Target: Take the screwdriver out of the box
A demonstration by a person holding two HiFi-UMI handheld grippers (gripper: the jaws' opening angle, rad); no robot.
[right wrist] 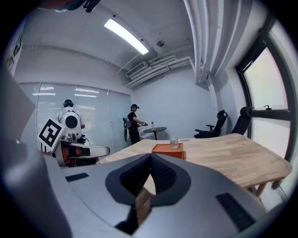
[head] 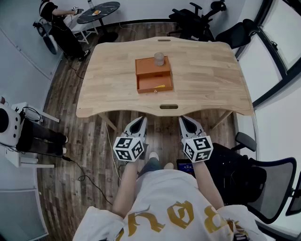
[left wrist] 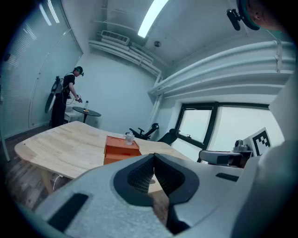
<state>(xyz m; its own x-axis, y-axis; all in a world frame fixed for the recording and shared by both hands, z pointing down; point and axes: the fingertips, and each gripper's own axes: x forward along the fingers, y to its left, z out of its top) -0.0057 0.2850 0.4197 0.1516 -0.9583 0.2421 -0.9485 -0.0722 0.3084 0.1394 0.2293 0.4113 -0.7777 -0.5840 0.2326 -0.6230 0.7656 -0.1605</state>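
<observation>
An orange box (head: 154, 75) stands in the middle of the wooden table (head: 207, 80), its shallow drawer pulled out toward me. In the drawer lies a yellow screwdriver (head: 160, 87). A small clear jar (head: 159, 59) sits on top of the box. My left gripper (head: 142, 120) and right gripper (head: 183, 119) hover side by side in front of the table's near edge, well short of the box, both shut and empty. The left gripper view shows its jaws (left wrist: 153, 155) meeting, with the box (left wrist: 122, 149) beyond. In the right gripper view the jaws (right wrist: 150, 156) also meet below the box (right wrist: 168, 149).
Black office chairs (head: 197, 21) stand behind the table and another chair (head: 263, 183) is at my right. A person (head: 59, 19) works at a round table (head: 99, 10) in the far left corner. White equipment (head: 11, 127) and cables lie on the floor at left.
</observation>
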